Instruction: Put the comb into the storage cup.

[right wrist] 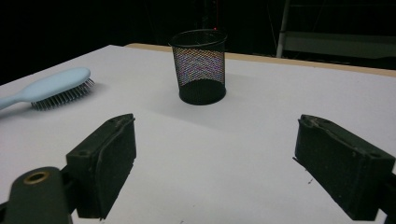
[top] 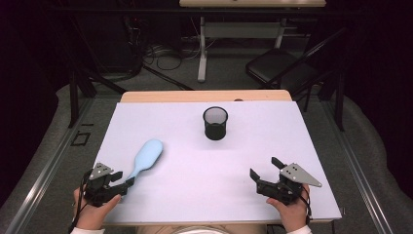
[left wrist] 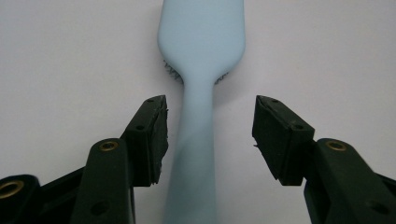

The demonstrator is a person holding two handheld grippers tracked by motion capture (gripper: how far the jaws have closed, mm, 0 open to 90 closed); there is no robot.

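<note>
Left hand-held gripper (left wrist: pixel 208 135) jaws straddle hairbrush (left wrist: pixel 198 93); white table (top: pixel 219 161), dark room.

Between your two hands the table (top: pixel 214 170) lies bare, so you can cross freely there. The mesh cup (top: pixel 215 123) stands far centre, well apart from the hairbrush (top: pixel 145 158) lying near left.

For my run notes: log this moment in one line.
left gripper: open, astride hairbrush handle, bristles down | right gripper: open, empty | mesh cup: upright, apart
</note>
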